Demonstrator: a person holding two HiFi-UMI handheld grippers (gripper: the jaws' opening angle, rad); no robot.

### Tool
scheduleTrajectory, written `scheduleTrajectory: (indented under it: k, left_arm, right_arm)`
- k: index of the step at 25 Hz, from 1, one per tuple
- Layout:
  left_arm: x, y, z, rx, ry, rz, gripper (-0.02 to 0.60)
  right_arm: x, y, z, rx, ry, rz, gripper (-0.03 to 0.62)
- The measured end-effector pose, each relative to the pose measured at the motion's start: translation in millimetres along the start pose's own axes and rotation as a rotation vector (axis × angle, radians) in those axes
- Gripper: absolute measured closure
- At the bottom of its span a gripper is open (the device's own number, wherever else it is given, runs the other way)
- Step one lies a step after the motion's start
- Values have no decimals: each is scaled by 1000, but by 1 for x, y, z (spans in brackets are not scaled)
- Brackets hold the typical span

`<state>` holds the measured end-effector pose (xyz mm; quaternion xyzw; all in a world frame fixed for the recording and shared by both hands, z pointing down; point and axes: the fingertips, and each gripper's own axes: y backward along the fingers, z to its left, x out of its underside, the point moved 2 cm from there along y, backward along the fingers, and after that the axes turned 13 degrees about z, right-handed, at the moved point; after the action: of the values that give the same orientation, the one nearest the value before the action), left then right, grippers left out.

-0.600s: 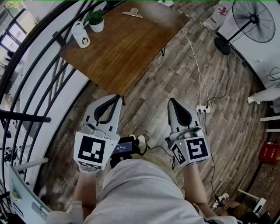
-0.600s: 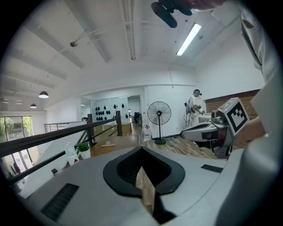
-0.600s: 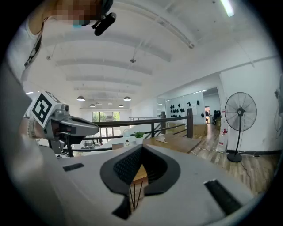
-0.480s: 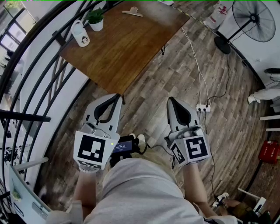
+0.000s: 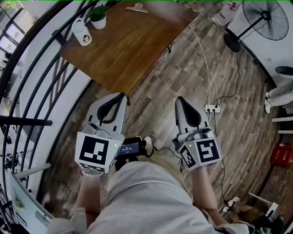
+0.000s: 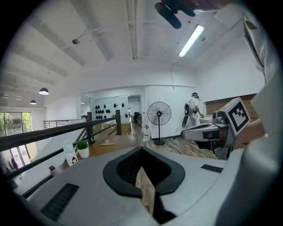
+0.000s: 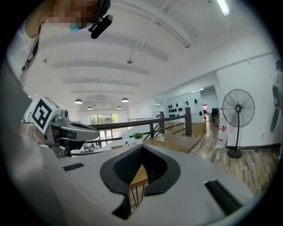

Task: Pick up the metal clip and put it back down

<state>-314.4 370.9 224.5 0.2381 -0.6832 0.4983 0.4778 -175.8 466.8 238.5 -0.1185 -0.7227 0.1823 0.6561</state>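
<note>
The metal clip [image 5: 136, 7] lies at the far edge of the wooden table [image 5: 132, 45] in the head view; it also shows small in the left gripper view as the clip [image 6: 107, 142] and in the right gripper view as the clip [image 7: 162, 140]. My left gripper [image 5: 120, 95] hovers just short of the table's near corner, jaws shut with nothing between them. My right gripper [image 5: 180, 98] is over the plank floor to the right of the table, also shut and holding nothing. Both are well short of the clip.
A white bottle [image 5: 82, 33] and a small potted plant [image 5: 97, 17] stand at the table's far left. A black railing [image 5: 41, 68] runs along the left. A standing fan [image 5: 265, 20], a power strip [image 5: 212, 109] with cables and a red box [image 5: 280, 155] are on the right.
The view has shifted slightly: table and clip sit a little higher in the head view, and both grippers have edged forward toward the table. Jaws stay shut.
</note>
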Motion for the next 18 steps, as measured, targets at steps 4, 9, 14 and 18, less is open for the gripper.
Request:
scheduleTrajectory:
  k: [4, 9, 14, 18]
  left_arm:
    - [-3, -1, 0, 19, 14, -17, 578]
    - [-1, -5, 4, 3, 26, -11, 578]
    - [5, -8, 8, -9, 52, -5, 556]
    - [4, -11, 6, -4, 61, 0, 488]
  right_arm:
    - [1, -2, -4, 6, -49, 0, 592]
    - [0, -4, -3, 36, 9, 10, 591]
    - [1, -6, -1, 22, 7, 15, 519]
    - [2, -6, -1, 6, 3, 15, 487]
